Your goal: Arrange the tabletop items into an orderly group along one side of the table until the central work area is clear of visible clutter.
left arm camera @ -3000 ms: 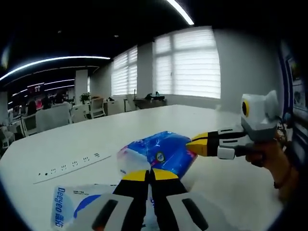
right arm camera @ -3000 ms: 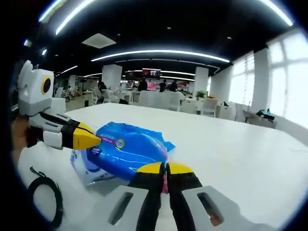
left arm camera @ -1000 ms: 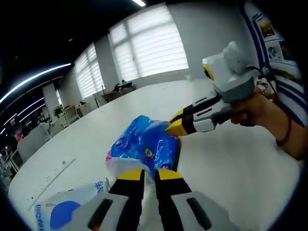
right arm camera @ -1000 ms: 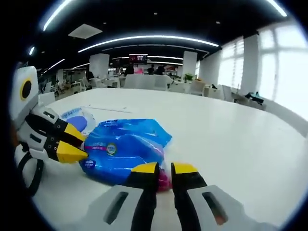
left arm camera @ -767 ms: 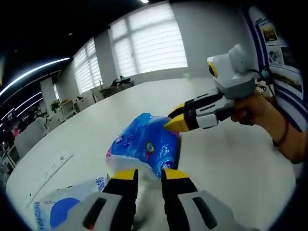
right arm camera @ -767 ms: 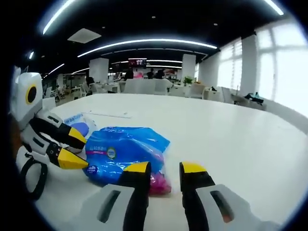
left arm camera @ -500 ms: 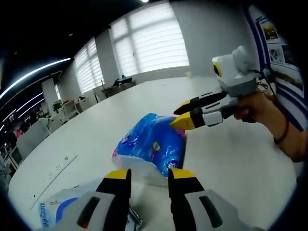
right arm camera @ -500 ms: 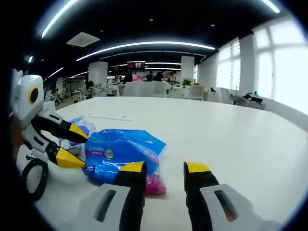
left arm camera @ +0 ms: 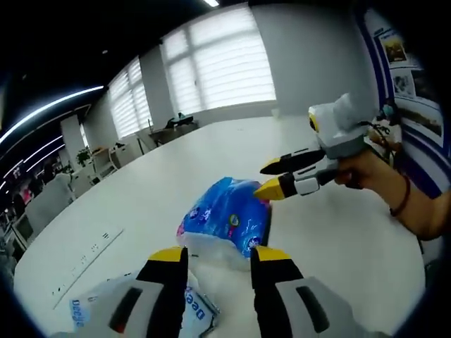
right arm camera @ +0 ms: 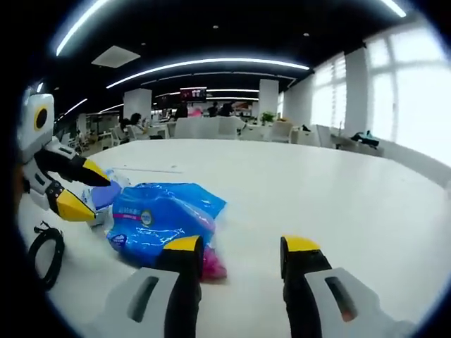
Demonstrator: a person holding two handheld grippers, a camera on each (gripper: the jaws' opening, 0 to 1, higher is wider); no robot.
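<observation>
A blue plastic tissue pack (left arm camera: 225, 220) lies on the white table (left arm camera: 338, 239), free of both grippers. My left gripper (left arm camera: 220, 255) stands open just short of its near end. My right gripper (left arm camera: 270, 178), held by a hand, comes in from the right with its jaws open, tips by the pack's far end. In the right gripper view the same blue pack (right arm camera: 158, 215) lies left of centre. My right gripper (right arm camera: 242, 245) is open beside its pink end. The left gripper (right arm camera: 86, 191) is open at the pack's left side.
A white pack with blue print (left arm camera: 189, 310) lies under my left jaw, and shows again as the white pack (right arm camera: 106, 193) behind the blue one. A power strip (left arm camera: 88, 257) lies at the left. A black cable coil (right arm camera: 46, 257) sits near the table edge (right arm camera: 317, 190).
Both grippers were shut on the blue pack's ends, then opened and let it go. They have drawn back a little, and the pack now rests on the table.
</observation>
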